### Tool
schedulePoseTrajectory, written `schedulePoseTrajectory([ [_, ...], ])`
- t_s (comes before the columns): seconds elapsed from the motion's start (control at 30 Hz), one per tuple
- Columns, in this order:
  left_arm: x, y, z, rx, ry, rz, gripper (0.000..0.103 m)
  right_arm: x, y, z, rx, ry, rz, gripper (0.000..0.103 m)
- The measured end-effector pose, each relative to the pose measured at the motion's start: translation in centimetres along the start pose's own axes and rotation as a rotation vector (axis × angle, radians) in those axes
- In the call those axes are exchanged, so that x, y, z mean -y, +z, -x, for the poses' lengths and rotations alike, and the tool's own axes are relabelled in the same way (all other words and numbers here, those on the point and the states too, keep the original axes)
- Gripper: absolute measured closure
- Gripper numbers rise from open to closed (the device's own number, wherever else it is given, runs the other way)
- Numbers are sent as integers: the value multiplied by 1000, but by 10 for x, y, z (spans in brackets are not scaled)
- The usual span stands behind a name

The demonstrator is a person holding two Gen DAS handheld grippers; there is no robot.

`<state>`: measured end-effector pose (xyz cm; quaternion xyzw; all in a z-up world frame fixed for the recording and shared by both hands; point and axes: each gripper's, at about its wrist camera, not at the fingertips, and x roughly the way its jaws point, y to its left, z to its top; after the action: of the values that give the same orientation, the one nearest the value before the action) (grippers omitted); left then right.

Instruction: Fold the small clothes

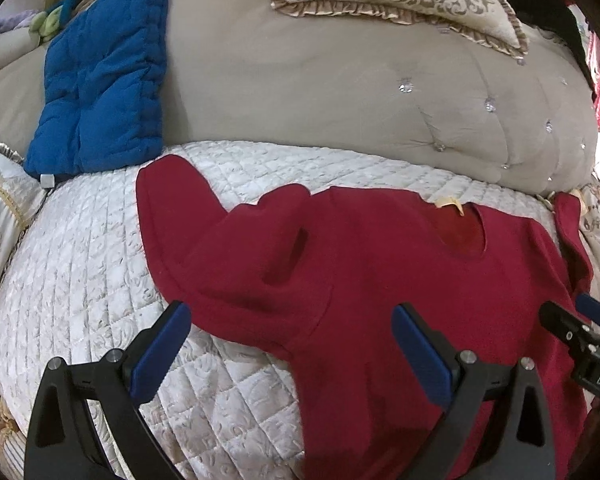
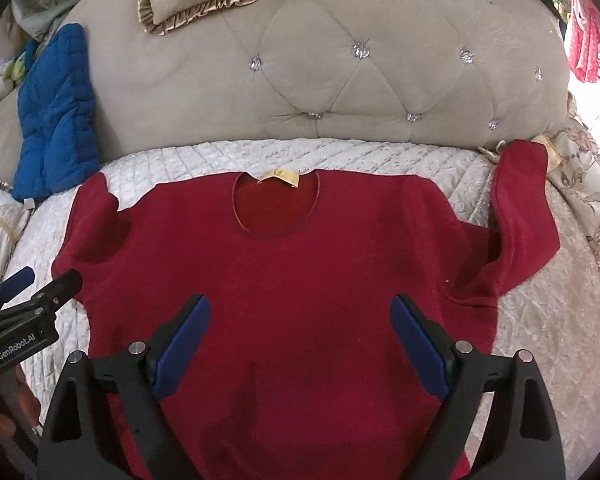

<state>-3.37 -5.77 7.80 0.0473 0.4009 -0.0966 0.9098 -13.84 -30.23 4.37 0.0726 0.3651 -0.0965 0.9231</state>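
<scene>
white quilted bed (image 2: 380, 160) | tufted beige headboard (image 2: 340, 80) | red shirt (image 2: 300, 272) flat | left gripper (image 1: 292, 320) spread | right gripper (image 2: 300, 312) spread

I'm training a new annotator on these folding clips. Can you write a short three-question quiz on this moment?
1. True or false: the red top lies spread out with its neckline toward the tufted headboard.
2. What colour is the neck label?
3. The left hand-held gripper and the right hand-held gripper are: A) both open, holding nothing; B) both shut on a sleeve; C) one open, one shut.

Key: 1 true; 2 yellow; 3 A.
</scene>
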Motion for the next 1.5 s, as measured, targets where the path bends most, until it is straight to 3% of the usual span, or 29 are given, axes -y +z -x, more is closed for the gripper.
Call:
schedulePoseTrajectory([
  [0.8,-18,2,-17,-25,34,38,1,-20,-5,-27,-53,8,39,34],
  [1.5,-5,1,-14,-9,27,6,1,-4,-9,-32,-72,34,-35,34],
])
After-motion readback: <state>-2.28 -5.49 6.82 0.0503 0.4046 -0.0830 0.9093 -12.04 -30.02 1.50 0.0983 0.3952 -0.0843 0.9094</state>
